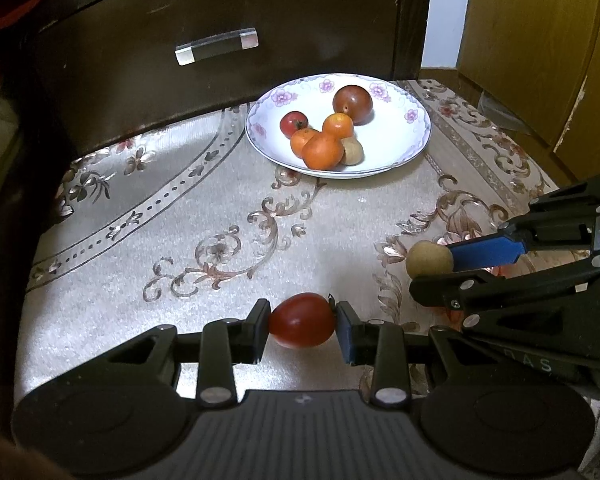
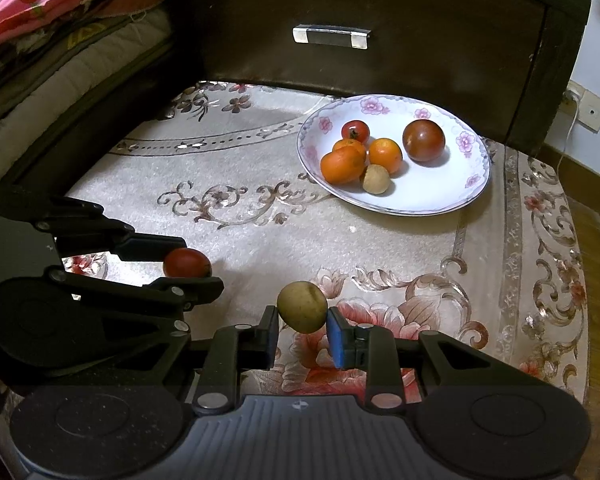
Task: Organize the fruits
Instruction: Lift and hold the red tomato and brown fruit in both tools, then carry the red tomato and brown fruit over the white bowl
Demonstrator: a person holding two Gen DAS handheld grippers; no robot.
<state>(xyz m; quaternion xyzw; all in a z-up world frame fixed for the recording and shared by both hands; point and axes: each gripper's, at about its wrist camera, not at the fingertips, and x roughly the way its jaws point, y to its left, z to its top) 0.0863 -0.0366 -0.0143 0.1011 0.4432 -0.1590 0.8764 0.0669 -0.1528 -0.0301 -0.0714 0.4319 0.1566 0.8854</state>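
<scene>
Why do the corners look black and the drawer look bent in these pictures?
Both wrist views use a fisheye lens: black corners, and the dark wooden drawer front bows. In the left wrist view, the white flowered plate is brightly lit and the silver drawer handle glints. In the right wrist view, the fruits cast soft shadows on the plate.

Only "DAS" reads, on the right gripper (image 1: pixel 432 276).

Support: pale cream velvety cloth with brown scroll and pink floral pattern (image 2: pixel 260 240), covering the whole surface. Lying directly on it, far right: white round floral-rimmed ceramic plate (image 2: pixel 440 196), close to the dark wooden drawer front (image 2: pixel 380 8).
</scene>
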